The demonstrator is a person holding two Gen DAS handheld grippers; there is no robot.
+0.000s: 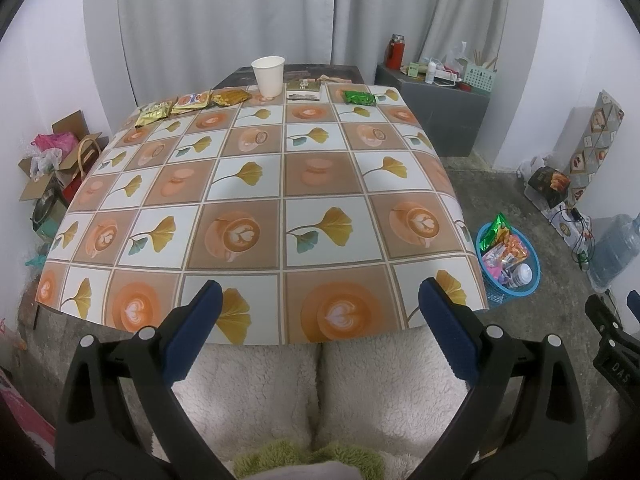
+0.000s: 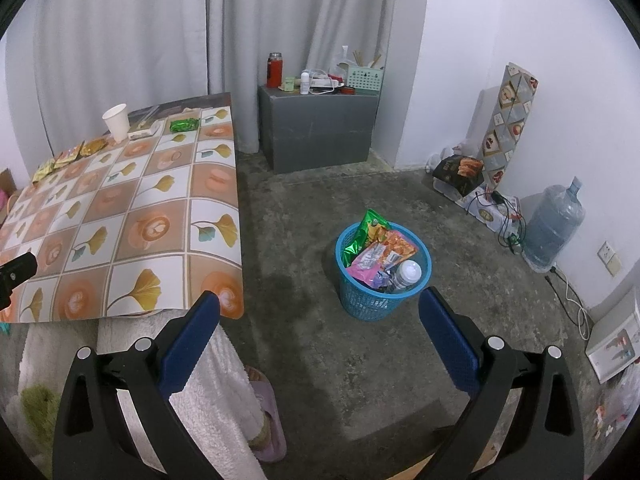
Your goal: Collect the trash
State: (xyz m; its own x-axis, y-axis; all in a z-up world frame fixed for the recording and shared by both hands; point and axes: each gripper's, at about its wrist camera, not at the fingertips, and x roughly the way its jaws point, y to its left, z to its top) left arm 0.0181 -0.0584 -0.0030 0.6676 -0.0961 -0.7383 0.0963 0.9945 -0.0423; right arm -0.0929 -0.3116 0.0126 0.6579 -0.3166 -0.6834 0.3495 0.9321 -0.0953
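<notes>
A blue basket (image 2: 382, 300) stands on the floor right of the table, filled with snack wrappers and a white bottle; it also shows in the left wrist view (image 1: 510, 286). At the table's far edge lie a white paper cup (image 1: 268, 75), gold and orange snack packets (image 1: 192, 101), a flat box (image 1: 304, 91) and a green packet (image 1: 359, 98). My left gripper (image 1: 320, 304) is open and empty over the table's near edge. My right gripper (image 2: 318, 312) is open and empty above the floor, just short of the basket.
The table (image 1: 280, 200) has a patterned cloth. A grey cabinet (image 2: 320, 128) with clutter stands at the back. A water jug (image 2: 554, 226) and boxes line the right wall. Cardboard boxes (image 1: 52, 168) sit left of the table. My legs and a slipper (image 2: 268, 420) are below.
</notes>
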